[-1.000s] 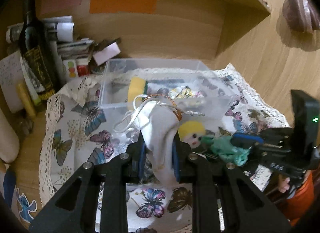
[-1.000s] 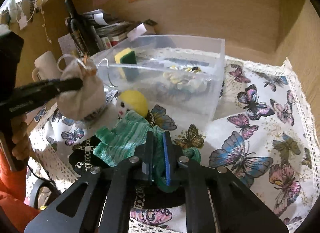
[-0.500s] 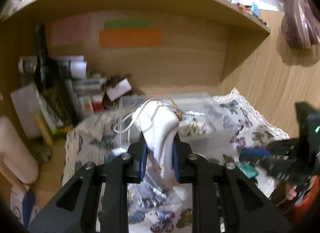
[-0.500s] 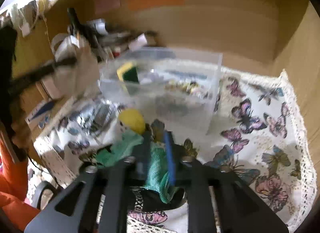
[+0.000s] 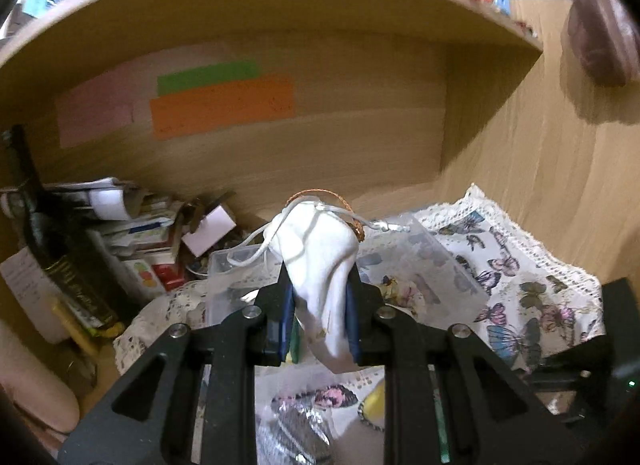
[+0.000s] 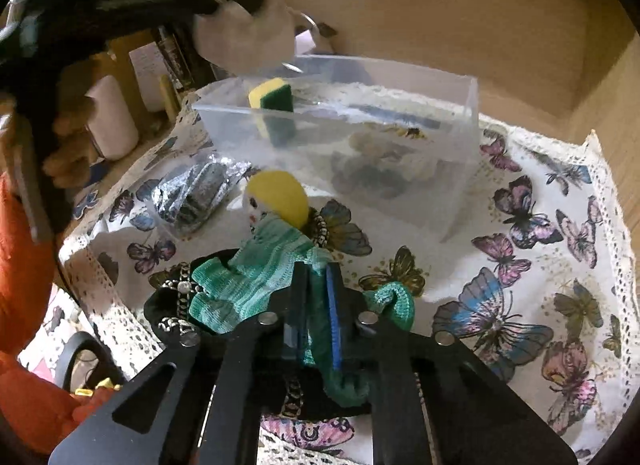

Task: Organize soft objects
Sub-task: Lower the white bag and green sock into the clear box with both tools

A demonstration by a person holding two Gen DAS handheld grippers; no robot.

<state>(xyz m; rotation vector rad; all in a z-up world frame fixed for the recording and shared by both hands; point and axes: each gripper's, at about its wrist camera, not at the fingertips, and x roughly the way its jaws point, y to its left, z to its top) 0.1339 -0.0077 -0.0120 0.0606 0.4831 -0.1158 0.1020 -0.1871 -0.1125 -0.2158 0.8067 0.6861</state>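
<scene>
My left gripper [image 5: 318, 293] is shut on a white drawstring pouch [image 5: 320, 261] and holds it high above the clear plastic box [image 5: 432, 261]; the pouch also shows in the right wrist view [image 6: 244, 37], above the box's left end. My right gripper [image 6: 316, 305] is shut on the green knitted dress of a yellow-haired doll [image 6: 276, 241], lifted slightly over the butterfly cloth [image 6: 520, 265]. The clear box [image 6: 440, 153] holds a yellow-green sponge [image 6: 276, 105] and a patterned fabric item [image 6: 380, 161].
A shiny silver packet [image 6: 196, 193] lies left of the doll. A black pouch with chain trim [image 6: 176, 305] lies under the doll. A dark bottle [image 5: 52, 249], papers and small boxes [image 5: 140, 233] crowd the back left. Wooden shelf walls close the back and right.
My left gripper has risen with the white pouch, from table level to above the box. My right gripper has lifted the doll slightly and moved it nearer the box.
</scene>
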